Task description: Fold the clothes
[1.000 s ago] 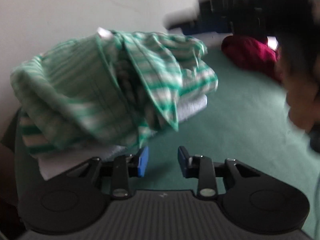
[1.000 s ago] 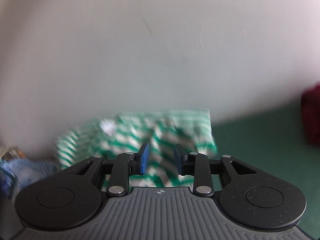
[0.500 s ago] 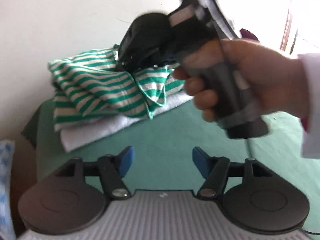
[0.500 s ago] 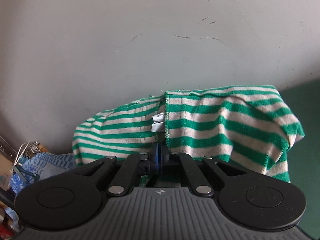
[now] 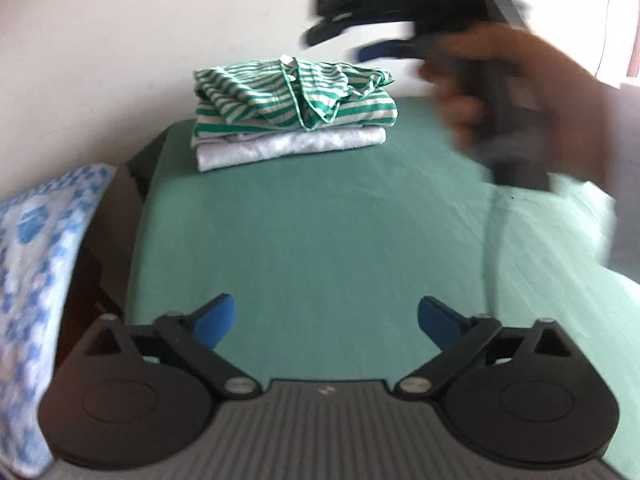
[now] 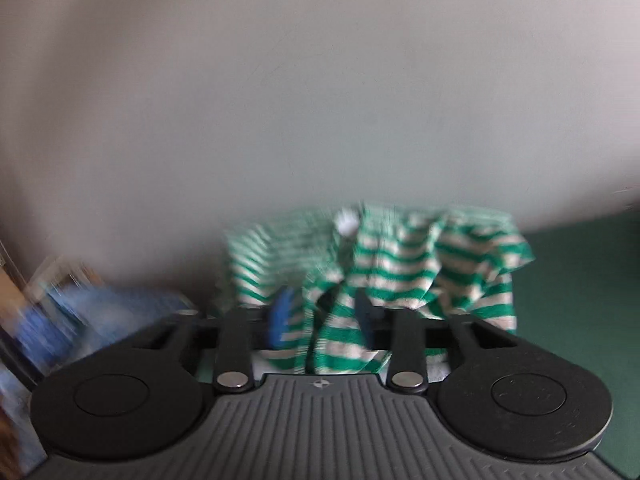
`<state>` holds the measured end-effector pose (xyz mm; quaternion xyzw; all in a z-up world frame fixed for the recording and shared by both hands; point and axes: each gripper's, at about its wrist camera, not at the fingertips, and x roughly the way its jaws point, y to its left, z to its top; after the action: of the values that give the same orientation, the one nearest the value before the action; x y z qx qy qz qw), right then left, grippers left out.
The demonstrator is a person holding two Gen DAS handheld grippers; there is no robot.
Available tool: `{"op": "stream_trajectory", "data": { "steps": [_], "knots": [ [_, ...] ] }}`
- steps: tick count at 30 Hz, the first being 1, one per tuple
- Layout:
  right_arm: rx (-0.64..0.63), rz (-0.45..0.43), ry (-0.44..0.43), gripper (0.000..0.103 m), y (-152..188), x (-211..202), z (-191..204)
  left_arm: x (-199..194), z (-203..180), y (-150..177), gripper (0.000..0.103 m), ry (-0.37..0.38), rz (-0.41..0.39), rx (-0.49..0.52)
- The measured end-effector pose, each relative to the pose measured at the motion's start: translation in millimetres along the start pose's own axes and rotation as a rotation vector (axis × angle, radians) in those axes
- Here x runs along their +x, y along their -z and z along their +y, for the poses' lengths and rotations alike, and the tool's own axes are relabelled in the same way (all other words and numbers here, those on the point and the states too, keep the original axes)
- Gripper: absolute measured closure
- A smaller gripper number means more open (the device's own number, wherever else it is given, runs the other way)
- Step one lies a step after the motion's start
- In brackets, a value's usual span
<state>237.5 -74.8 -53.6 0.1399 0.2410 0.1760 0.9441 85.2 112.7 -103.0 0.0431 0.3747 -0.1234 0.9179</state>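
Striped shirt point(image 5: 294, 96) now rests folded on the grey garment point(image 5: 292, 146) at the bed's point(image 5: 320, 240) far edge; both grippers, left point(image 5: 326, 322) and right point(image 6: 322, 314), opening empty after release.

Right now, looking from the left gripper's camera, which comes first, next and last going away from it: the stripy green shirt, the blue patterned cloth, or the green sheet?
From the left gripper, whose jaws are opening with nothing between them:
1. Green sheet, right under and ahead of it.
2. Blue patterned cloth, close by on the left edge.
3. Stripy green shirt, far back by the wall, on top of a folded white cloth.
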Motion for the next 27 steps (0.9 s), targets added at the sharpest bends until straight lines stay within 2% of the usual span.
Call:
{"op": "stream_trajectory", "data": {
  "steps": [2,4,6,8,11,13,14,17,19,21,24,27],
  "knots": [
    [0.002,0.002,0.018,0.043,19.6,-47.5,4.7,-12.3,-4.6,6.5,0.003,-0.017,0.010,-0.027],
    [-0.038,0.042,0.043,0.046,51.7,-94.3,12.0,-22.7,-11.5,14.9,0.003,-0.029,0.033,-0.061],
    [-0.078,0.099,0.119,0.051,86.9,-136.0,10.3,-33.6,-18.5,23.5,0.003,-0.046,0.055,-0.089],
    [-0.089,0.174,0.216,0.051,119.8,-174.4,1.8,-46.3,-28.2,37.5,0.003,-0.091,0.086,-0.102],
    [0.018,0.340,0.305,0.050,149.8,-205.7,-20.9,-56.8,-43.5,47.8,0.003,-0.156,0.129,-0.127],
    [0.004,0.387,0.335,0.043,165.2,-216.5,-21.9,-58.8,-53.8,40.0,0.002,-0.195,0.137,-0.176],
    [-0.028,0.390,0.346,0.034,170.7,-221.7,-21.9,-59.8,-58.9,36.0,0.002,-0.214,0.141,-0.200],
    [-0.072,0.355,0.331,0.029,164.5,-244.3,-18.5,-72.2,-80.1,23.7,0.001,-0.274,0.130,-0.260],
    [-0.074,0.355,0.342,0.021,153.9,-260.0,-18.4,-86.4,-101.9,15.5,0.001,-0.321,0.099,-0.275],
    [-0.076,0.344,0.340,0.020,143.2,-277.1,-20.6,-98.6,-123.4,10.9,0.001,-0.353,0.078,-0.266],
    [-0.086,0.248,0.324,0.013,145.7,-300.5,-28.1,-117.4,-146.6,13.4,0.001,-0.400,0.055,-0.250],
    [-0.128,0.238,0.317,0.013,151.8,-309.0,-28.3,-135.8,-161.1,21.3,0.001,-0.444,0.043,-0.243]
  ]
}}
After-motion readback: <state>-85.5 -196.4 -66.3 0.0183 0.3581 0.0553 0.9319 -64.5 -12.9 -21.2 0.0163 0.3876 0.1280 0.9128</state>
